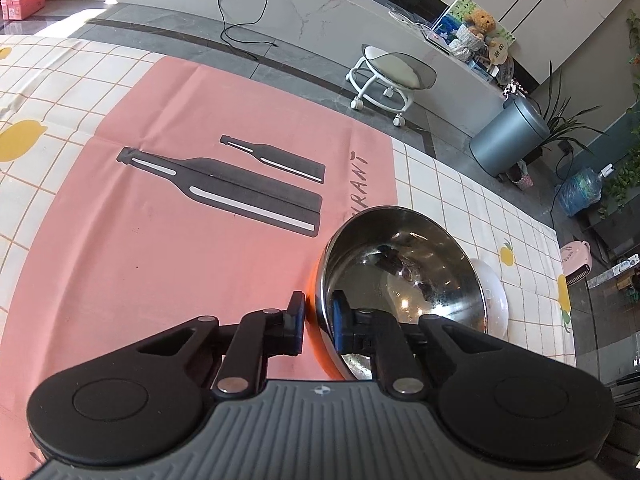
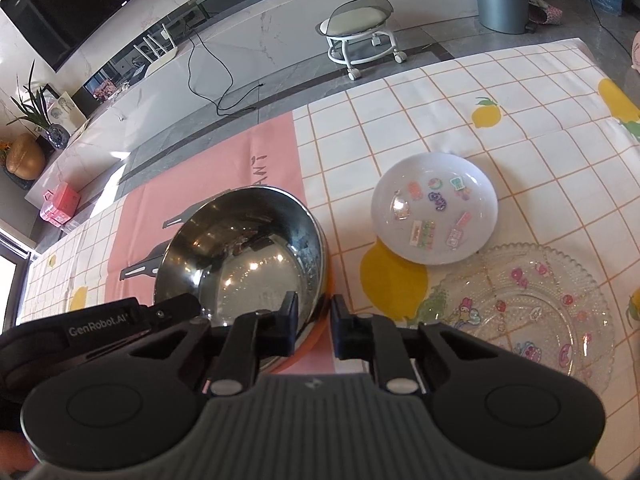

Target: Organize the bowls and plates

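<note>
- Two grippers meet at one steel bowl [image 2: 240,256]; it sits on the pink mat [image 1: 160,240], which lies on the lemon-print checked tablecloth [image 2: 420,120].
- Left gripper [image 1: 318,320]: its fingers stand on either side of the bowl's near rim, one outside over the mat, the other inside the bowl. A narrow gap shows between the outer pad and the rim, so the fingers are apart and not clamped.
- Right gripper [image 2: 314,326]: its fingers likewise bracket the bowl's rim on the side nearest to it, the left finger inside the bowl, the right finger outside. Space shows on both sides of the rim, so the fingers are parted with no hold on it.
- In the right wrist view the left gripper's black body, marked "GenRobot.AI", lies just left of the right gripper, reaching the bowl from that side.
- Beyond the right gripper, ahead and to its right, a white bowl [image 2: 434,208] with coloured stickers sits on the tablecloth, apart from the steel bowl.
- Close to the right gripper's right finger lies a clear glass plate [image 2: 528,312] with cartoon prints and a beaded edge; its far rim is just beside the white bowl.
- From the left gripper, the white bowl [image 1: 494,296] peeks out behind the steel bowl [image 1: 400,272], to the right.
- Past the table's far edge stands a wheeled stool [image 2: 360,36] on the grey floor.
</note>
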The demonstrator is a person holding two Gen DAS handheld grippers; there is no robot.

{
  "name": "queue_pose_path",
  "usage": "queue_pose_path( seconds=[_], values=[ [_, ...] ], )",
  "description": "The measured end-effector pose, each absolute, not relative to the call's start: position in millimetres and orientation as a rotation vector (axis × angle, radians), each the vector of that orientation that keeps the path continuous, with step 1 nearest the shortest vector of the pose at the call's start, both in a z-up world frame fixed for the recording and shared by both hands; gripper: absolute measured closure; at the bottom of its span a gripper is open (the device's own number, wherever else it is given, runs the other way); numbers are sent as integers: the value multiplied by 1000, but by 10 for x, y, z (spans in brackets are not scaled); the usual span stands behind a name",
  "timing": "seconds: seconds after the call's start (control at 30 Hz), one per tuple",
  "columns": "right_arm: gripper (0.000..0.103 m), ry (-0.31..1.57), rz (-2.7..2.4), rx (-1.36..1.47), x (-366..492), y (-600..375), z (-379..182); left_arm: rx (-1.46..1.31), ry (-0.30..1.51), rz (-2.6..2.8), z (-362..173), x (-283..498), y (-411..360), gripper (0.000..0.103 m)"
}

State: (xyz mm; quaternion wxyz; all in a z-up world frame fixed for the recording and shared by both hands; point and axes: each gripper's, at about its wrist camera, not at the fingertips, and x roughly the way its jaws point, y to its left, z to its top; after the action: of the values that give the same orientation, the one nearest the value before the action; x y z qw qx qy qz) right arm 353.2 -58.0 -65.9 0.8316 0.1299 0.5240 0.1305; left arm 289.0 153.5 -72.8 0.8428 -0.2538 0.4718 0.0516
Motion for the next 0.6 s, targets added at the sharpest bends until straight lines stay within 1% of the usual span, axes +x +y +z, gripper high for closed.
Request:
queue_pose_path(
  seconds=[0.3,0.6],
  values=[
    [89,1071,325,292,3249,-658,-329,-502,950,146,-269,2496,1474,89],
    [89,1001,395,319,2535,-916,116,-466,895,156,222,1809,1271,89]
  ],
)
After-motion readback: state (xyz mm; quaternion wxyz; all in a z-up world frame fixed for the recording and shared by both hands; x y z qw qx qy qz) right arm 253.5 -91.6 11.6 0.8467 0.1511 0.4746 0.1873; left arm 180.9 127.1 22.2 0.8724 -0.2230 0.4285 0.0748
